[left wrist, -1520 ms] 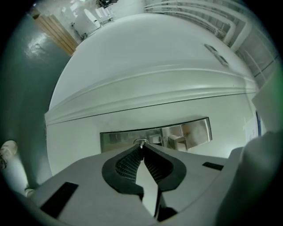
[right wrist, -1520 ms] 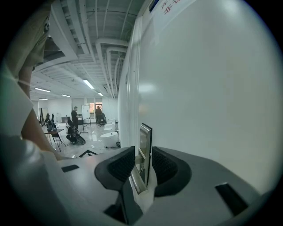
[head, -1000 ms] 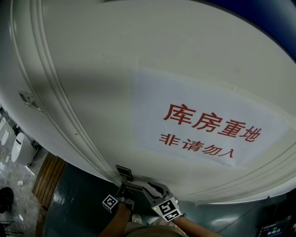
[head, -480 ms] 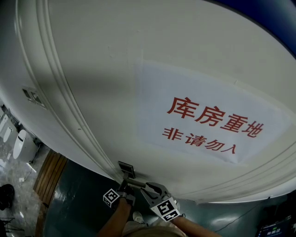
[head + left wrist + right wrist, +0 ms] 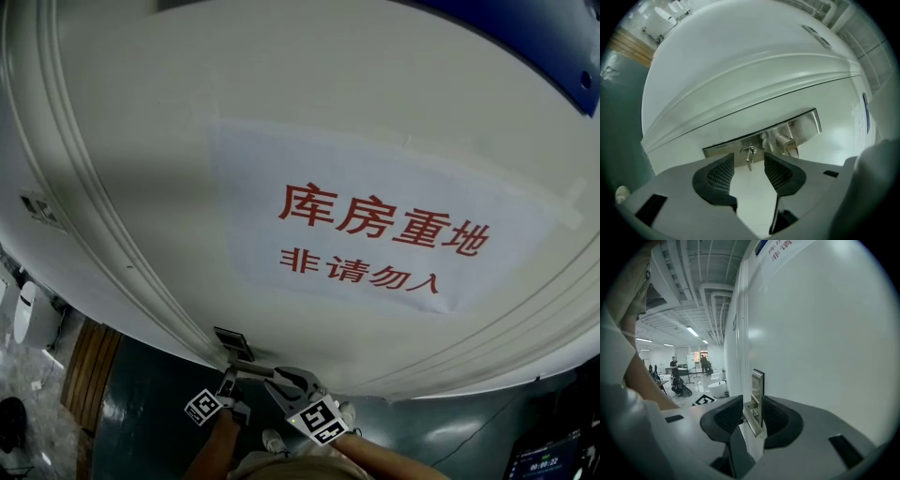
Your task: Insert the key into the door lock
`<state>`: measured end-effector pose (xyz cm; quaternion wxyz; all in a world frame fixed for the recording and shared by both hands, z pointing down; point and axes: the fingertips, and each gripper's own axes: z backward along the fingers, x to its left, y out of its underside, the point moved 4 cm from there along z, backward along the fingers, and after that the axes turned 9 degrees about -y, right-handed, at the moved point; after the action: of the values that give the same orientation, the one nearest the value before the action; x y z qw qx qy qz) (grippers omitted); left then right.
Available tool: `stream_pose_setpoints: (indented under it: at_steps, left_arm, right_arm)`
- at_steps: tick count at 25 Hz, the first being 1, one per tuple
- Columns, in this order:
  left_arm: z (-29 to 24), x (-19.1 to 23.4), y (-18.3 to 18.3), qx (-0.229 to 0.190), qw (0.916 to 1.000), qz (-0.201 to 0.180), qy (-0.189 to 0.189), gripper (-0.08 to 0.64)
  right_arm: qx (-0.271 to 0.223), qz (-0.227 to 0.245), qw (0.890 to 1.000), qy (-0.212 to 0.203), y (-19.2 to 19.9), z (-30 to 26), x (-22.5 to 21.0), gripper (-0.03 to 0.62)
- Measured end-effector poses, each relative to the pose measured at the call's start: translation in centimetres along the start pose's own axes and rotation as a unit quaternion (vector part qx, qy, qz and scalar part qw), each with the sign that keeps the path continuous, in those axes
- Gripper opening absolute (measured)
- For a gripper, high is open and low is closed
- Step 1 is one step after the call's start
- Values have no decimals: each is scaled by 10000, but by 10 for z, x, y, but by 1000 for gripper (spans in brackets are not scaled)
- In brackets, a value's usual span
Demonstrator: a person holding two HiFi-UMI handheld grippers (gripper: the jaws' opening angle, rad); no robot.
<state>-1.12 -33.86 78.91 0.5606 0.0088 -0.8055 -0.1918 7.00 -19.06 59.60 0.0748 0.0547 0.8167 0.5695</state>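
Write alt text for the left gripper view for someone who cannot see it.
A key sits in the steel lock plate of a white door, seen in the gap between the left gripper's opening jaws, which stand clear of it. The door handle sits just right of the key.

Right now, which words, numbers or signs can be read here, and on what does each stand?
"库房重地": large red characters on the white paper sheet taped to the white door.
"非请勿入": smaller red characters below, same sheet.
Digits on the dark screen, lower right: too small to read.
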Motion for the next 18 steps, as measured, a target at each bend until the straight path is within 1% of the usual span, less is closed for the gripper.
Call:
stream_pose_setpoints:
  at_steps: [2, 4, 6, 7, 8, 9, 10, 11, 13, 15, 18]
  left_arm:
    - [18, 2, -8, -123, 9995, -253, -134, 195]
    - [35, 0, -18, -280, 9984, -462, -136, 195]
    - [44, -12, -24, -325, 9977, -586, -54, 195]
    - [45, -21, -24, -323, 9973, -651, 61, 196]
    - [45, -32, -25, -331, 9957, -849, 177, 199]
    - [46, -42, -28, -360, 9911, -1262, 243, 201]
    - [48, -51, -32, -401, 9839, -1720, 263, 201]
    - [51, -60, -35, -439, 9772, -2059, 260, 201]
    - [57, -78, -39, -489, 9674, -2472, 248, 201]
    - [61, -96, -40, -525, 9573, -2821, 347, 201]
    - [70, -124, -45, -628, 9382, -3368, 489, 200]
  right_arm:
    - [-24, -12, 10000, -24, -1, -2, 1, 124]
    - [-51, -3, 10000, -78, -3, -8, 4, 124]
    - [-68, 25, 9999, -109, -5, -13, 6, 124]
    - [-69, 44, 9999, -116, -6, -14, 6, 124]
    - [-67, 62, 9999, -122, -6, -15, 5, 124]
    - [-69, 70, 9999, -128, -7, -16, 5, 124]
    - [-78, 64, 9999, -130, -8, -17, 5, 124]
    - [-92, 51, 9999, -133, -9, -18, 6, 124]
    - [-128, 41, 9998, -146, -12, -18, 6, 124]
    - [-186, 60, 9997, -128, -16, -16, 5, 124]
    - [-355, 161, 9992, -43, -25, -13, 7, 125]
